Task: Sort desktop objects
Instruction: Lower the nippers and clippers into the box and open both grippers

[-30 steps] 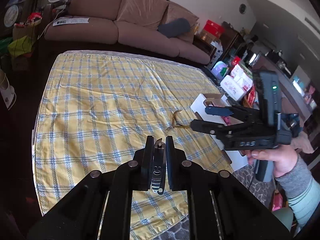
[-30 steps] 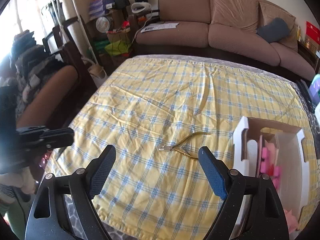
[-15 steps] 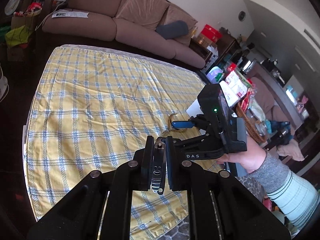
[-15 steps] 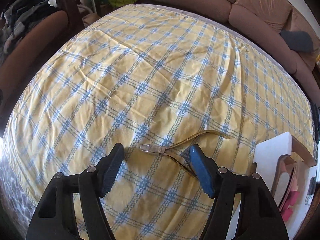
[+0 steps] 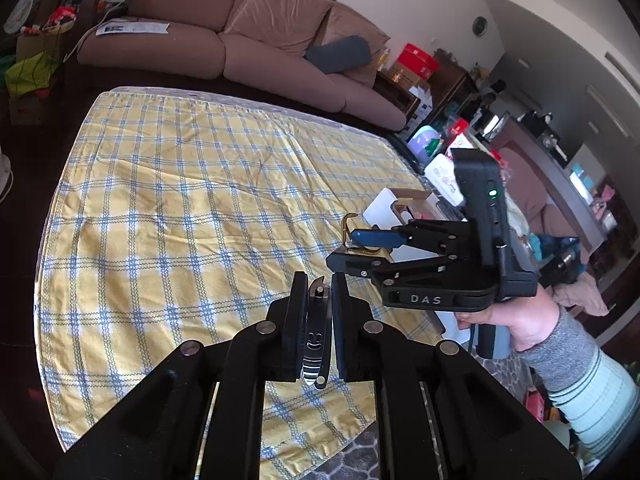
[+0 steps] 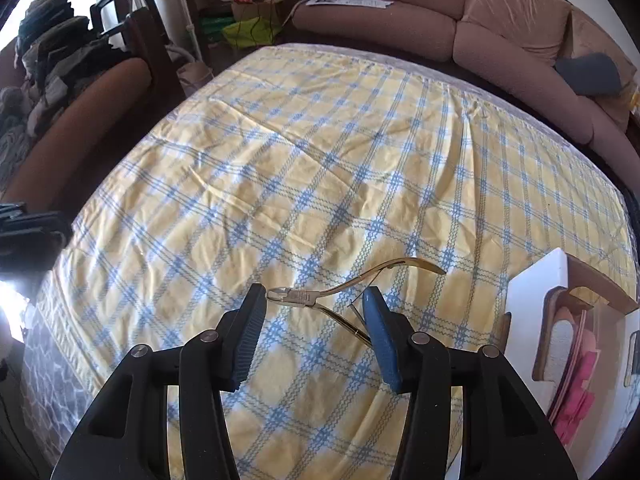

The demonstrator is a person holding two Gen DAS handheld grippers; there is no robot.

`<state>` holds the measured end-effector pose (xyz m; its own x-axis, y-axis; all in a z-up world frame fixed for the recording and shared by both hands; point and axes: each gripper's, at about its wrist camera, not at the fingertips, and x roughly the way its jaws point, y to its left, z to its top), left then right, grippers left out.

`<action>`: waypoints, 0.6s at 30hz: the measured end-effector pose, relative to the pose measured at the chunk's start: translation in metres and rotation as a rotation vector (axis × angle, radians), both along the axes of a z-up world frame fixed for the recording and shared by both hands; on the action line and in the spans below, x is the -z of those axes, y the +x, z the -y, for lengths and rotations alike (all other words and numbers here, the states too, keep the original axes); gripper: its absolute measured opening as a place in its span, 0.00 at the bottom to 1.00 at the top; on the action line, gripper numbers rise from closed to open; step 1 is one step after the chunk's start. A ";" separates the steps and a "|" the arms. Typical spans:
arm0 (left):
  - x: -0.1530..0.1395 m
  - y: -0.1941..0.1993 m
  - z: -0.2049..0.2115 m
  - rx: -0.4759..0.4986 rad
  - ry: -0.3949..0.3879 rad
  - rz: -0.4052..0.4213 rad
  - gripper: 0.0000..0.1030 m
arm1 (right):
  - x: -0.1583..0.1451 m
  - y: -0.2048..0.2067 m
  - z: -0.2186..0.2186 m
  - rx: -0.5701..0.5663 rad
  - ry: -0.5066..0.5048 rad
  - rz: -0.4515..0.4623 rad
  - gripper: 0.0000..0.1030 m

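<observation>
Checked cloth (image 6: 320, 152): gold nippers (image 6: 320, 300) between closing jaws.

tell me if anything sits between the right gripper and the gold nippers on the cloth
Nothing visible does. The right gripper is closing with the gold nippers already between its fingers, on bare checked cloth.

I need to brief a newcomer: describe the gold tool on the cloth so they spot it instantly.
Start at the yellow-and-blue checked tablecloth, then its near right part beside the white organiser box. The gold cuticle nippers lie flat there between the closing right gripper: thin curved splayed handles, the only loose metal thing.
</observation>
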<state>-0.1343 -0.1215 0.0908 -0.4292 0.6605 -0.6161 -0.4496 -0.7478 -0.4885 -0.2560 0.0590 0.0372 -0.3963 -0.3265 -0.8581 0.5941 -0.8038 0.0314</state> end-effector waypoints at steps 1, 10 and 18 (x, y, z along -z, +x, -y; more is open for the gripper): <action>-0.001 0.002 -0.003 0.005 -0.006 -0.001 0.10 | -0.008 0.004 -0.001 -0.001 -0.017 -0.012 0.50; -0.040 0.015 -0.077 0.115 0.008 -0.028 0.10 | -0.089 0.051 -0.059 0.017 -0.058 -0.111 0.50; -0.054 0.000 -0.204 0.234 0.024 0.009 0.10 | -0.083 0.054 -0.169 0.187 0.008 -0.099 0.50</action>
